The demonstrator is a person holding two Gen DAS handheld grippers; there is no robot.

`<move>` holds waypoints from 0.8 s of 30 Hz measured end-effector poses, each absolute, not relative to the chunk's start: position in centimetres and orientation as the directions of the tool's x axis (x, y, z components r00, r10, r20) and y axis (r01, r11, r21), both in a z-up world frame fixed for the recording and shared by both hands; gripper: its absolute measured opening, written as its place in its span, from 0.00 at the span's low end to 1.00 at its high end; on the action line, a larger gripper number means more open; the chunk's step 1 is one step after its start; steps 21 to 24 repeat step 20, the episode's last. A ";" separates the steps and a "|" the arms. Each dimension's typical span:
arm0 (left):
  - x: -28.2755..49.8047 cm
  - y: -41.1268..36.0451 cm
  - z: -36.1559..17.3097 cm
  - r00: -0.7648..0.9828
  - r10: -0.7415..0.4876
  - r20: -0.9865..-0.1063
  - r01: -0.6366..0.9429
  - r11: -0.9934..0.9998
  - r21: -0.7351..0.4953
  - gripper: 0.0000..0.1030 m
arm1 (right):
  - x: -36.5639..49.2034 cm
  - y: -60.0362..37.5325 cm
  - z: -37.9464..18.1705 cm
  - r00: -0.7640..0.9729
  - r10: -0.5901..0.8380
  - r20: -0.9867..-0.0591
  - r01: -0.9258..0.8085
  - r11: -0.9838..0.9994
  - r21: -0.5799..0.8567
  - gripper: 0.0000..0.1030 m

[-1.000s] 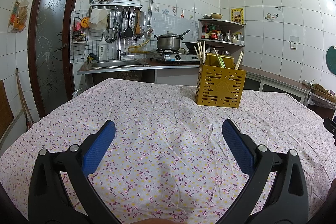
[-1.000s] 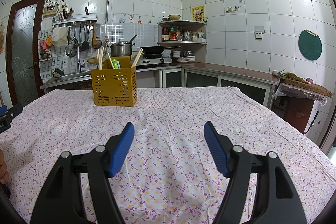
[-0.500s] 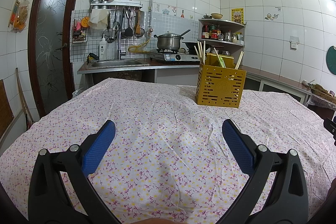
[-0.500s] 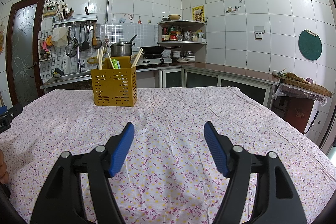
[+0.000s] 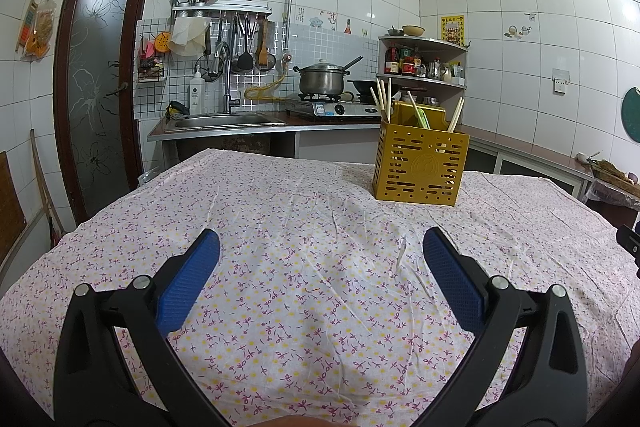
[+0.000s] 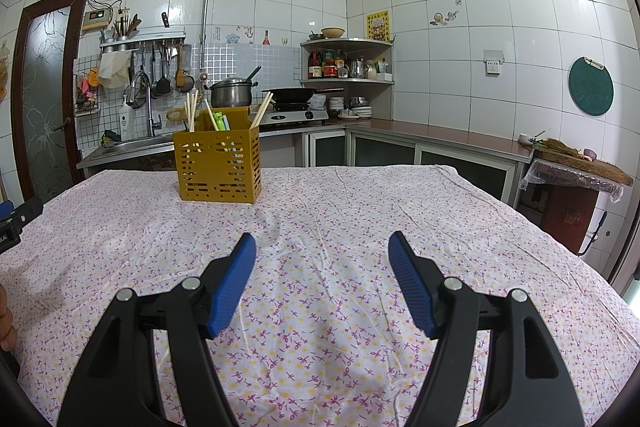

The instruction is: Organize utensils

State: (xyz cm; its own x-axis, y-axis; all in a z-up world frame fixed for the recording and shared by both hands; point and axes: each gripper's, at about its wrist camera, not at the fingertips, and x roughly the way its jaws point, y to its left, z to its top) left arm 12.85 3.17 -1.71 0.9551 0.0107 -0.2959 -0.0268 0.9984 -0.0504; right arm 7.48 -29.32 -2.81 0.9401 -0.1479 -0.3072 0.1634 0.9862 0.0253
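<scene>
Nothing changed over the last second: same framing in both views, same wide spread of both tools, same spot for the holder. Probably a pause at the end, or before a start, since no loose utensil shows on the cloth.

From the left wrist view: left gripper (image 5: 320,247) spread wide, clamping nothing, low over the flowered tablecloth (image 5: 280,227). Ahead and to the right, well apart from the blue pads (image 5: 188,279), the yellow utensil holder (image 5: 420,167), upright on the cloth, with 3 or so pale chopsticks (image 5: 383,99) at its left corner, a green utensil (image 5: 421,117) mid-way, perhaps a spoon handle, and 1 more stick at the right. At the far right edge, only a dark sliver of the other tool.

From the right wrist view: right gripper (image 6: 322,251) also spread apart and bare. Here the holder sits ahead to the left, and the counter corner, the green round board (image 6: 591,86) and the table's right side show, hidden from the left camera. Door and sink clearer from the left.
</scene>
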 end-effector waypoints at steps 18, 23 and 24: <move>12.7 3.2 -1.6 0.956 0.014 -0.293 -0.032 0.998 -0.057 0.95 | 7.5 -29.3 -2.9 0.940 -0.147 -0.308 0.162 0.986 0.025 0.66; 12.7 3.2 -1.6 0.956 0.014 -0.293 -0.032 0.998 -0.057 0.95 | 7.5 -29.3 -2.9 0.940 -0.147 -0.307 0.162 0.986 0.025 0.66; 12.7 3.2 -1.6 0.956 0.014 -0.293 -0.032 0.998 -0.057 0.95 | 7.5 -29.3 -2.9 0.940 -0.147 -0.307 0.162 0.986 0.025 0.66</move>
